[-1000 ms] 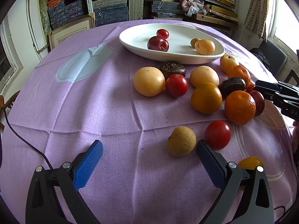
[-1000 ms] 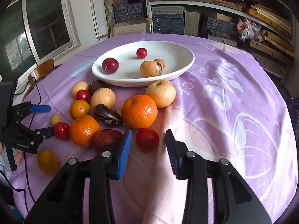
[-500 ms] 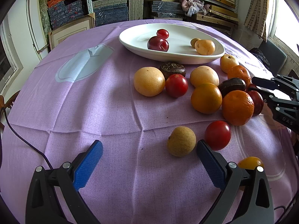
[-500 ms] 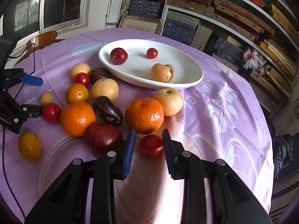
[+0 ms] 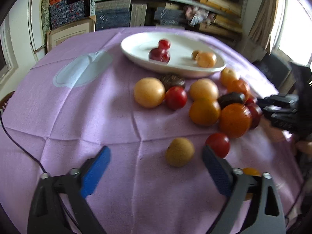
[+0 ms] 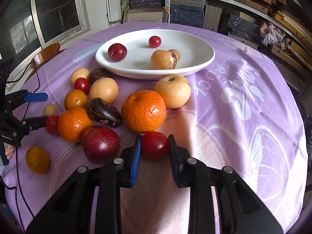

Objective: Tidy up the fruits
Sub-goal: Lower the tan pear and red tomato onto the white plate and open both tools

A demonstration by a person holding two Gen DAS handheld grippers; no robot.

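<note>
Jaws of right gripper (image 6: 154, 146) pinch small red plum (image 6: 155, 145) midway; smooth, light, bruisable; left gripper (image 5: 156, 161) closing, empty

free: bare cloth (image 6: 243, 126) right of fruit | blocked: fruit cluster (image 6: 109, 113) crowds plate (image 6: 206, 62) near rim

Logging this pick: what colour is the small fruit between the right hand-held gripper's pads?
Deep red small fruit; clearest in the right wrist view.
</note>
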